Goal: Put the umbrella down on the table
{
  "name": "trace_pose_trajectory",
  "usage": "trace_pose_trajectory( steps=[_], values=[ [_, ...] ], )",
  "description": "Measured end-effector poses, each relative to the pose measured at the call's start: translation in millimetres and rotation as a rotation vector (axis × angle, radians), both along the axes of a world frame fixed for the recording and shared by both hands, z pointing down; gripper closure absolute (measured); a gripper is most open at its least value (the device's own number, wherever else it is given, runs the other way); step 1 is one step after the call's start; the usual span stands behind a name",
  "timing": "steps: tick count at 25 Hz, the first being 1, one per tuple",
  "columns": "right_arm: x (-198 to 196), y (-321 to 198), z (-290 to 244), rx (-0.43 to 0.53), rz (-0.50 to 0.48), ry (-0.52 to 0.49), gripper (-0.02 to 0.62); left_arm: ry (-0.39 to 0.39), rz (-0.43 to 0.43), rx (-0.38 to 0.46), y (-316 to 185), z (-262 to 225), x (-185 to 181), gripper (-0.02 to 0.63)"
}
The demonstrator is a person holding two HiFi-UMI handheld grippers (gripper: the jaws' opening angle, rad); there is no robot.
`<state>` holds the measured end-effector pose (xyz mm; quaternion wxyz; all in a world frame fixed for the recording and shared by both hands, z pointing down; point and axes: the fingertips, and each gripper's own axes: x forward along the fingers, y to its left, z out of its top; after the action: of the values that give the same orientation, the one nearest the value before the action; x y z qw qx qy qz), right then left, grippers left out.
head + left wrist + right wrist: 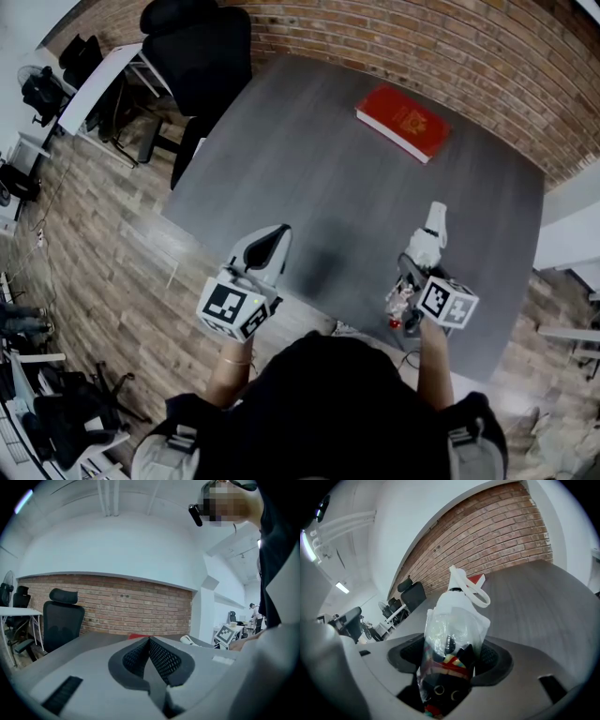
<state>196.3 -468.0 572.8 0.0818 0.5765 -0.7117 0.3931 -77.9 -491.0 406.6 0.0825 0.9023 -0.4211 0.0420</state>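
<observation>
Folded umbrella (pixel 454 616) in a clear plastic sleeve, white handle and strap pointing forward, clamped between the jaws of the right gripper (pixel 450 657), held over the near right part of the grey table (pixel 309 178), left gripper (pixel 150 643) with jaws pressed together on nothing, red book (pixel 403 122) at the far side.

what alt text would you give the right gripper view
The right gripper is shut on a folded umbrella in a clear plastic sleeve, its white strapped handle pointing away over a grey table. Beyond are a red book, a brick wall and a black office chair.
</observation>
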Motion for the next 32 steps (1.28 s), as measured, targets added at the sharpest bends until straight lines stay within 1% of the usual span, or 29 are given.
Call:
trace_pose_trajectory(
  steps=[10, 16, 32],
  values=[
    [3.2, -6.6, 26.6, -0.079, -0.001, 0.020, 0.307, -0.006, -0.016, -0.010, -10.1, 3.2, 1.1, 0.606],
    [7.3, -12.3, 37.8, -0.110, 0.001, 0.055, 0.307, -0.012, -0.028, -0.019, -14.9, 5.7, -1.3, 0.606],
    [5.9, -11.3, 68.2, -0.185, -0.022, 0.096, 0.304, -0.023, -0.040, -0.027, -13.9, 4.6, -6.8, 0.606]
  ],
)
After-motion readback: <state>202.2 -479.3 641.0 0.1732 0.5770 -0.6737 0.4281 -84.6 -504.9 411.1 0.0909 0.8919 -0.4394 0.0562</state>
